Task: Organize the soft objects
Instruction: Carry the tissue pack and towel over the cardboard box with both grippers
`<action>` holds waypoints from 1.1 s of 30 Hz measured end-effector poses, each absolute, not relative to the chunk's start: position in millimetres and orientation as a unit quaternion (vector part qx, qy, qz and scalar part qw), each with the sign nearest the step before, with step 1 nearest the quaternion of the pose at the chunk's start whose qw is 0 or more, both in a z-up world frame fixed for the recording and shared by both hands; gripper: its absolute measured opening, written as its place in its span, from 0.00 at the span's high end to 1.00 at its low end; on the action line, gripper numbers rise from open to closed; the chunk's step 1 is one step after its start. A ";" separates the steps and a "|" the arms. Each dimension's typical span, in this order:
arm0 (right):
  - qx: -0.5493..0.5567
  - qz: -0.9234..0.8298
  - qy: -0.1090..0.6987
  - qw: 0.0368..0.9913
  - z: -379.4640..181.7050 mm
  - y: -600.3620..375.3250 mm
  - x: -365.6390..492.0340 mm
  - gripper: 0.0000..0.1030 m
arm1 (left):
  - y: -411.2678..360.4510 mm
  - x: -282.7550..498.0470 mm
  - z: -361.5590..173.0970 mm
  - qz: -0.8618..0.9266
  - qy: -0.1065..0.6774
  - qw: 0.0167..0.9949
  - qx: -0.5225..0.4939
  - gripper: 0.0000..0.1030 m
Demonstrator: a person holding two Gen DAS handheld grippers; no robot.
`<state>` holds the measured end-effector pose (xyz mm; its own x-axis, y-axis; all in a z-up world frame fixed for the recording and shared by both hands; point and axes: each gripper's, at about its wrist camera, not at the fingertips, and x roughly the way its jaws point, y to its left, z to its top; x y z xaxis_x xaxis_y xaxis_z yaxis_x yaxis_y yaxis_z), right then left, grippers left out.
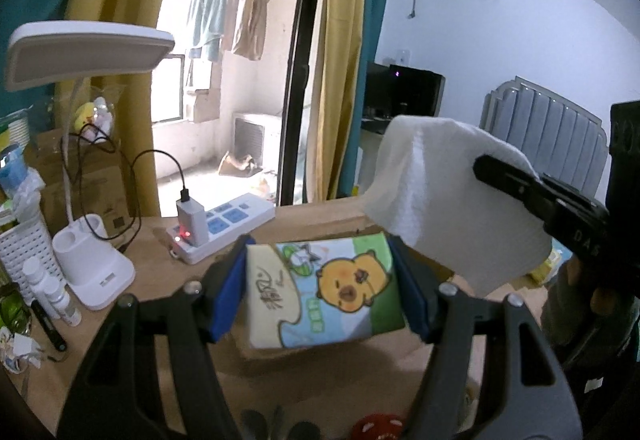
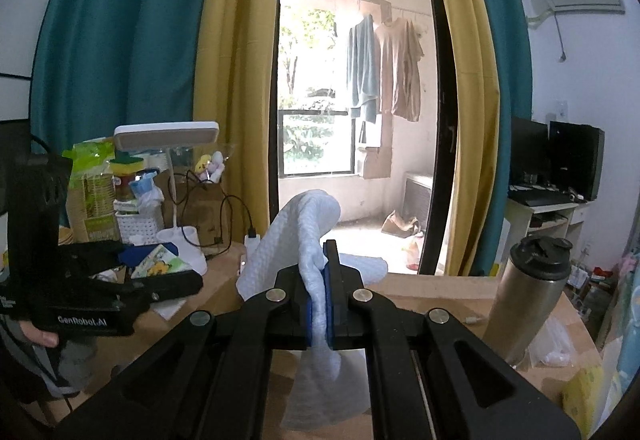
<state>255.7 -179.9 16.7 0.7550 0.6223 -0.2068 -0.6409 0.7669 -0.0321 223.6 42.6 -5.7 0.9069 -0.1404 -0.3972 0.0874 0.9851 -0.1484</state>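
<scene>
My left gripper (image 1: 320, 280) is shut on a soft tissue pack (image 1: 324, 292) printed with a yellow cartoon animal; its blue pads press both short sides and the pack hangs above the wooden table (image 1: 320, 380). To the right, my right gripper (image 1: 492, 167) holds a white cloth (image 1: 448, 199) that droops over its fingers. In the right wrist view the right gripper (image 2: 320, 280) is shut on that white cloth (image 2: 304, 240), which rises in a fold and hangs below. The left gripper (image 2: 160, 276) with the tissue pack (image 2: 160, 264) shows at the left.
A white desk lamp (image 1: 88, 51), a power strip (image 1: 224, 228) with a charger, a white basket (image 1: 24, 252) and small bottles crowd the table's left side. A steel tumbler (image 2: 528, 292) stands at the right. Curtains and a balcony door lie behind.
</scene>
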 end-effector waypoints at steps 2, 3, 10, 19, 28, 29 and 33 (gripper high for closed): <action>-0.047 0.338 0.092 0.935 16.6 -179.5 261.7 0.95 | 41.0 229.8 -4.6 -0.059 0.208 0.974 -0.063 0.34; -0.047 0.337 0.092 0.936 16.4 -179.8 264.7 0.95 | 40.7 233.6 -4.6 -0.060 0.208 0.974 -0.062 0.34; -0.079 0.322 0.100 0.938 20.5 -180.7 283.0 0.95 | 40.5 258.4 -11.1 -0.062 0.219 0.972 -0.064 0.34; -0.102 0.312 0.149 0.933 -1.6 -164.7 322.3 0.95 | 45.8 293.3 -27.2 -0.041 0.243 0.967 -0.063 0.34; -0.078 0.336 0.201 0.917 -39.3 -149.2 354.1 0.95 | 46.3 316.9 -57.6 -0.031 0.286 0.956 -0.060 0.34; -0.074 0.338 0.209 0.915 -44.9 -146.7 355.8 0.95 | 44.7 318.5 -60.0 -0.033 0.290 0.954 -0.060 0.34; -0.083 0.338 0.230 0.909 -61.8 -134.8 360.9 0.95 | 36.9 327.4 -71.4 -0.043 0.316 0.947 -0.046 0.34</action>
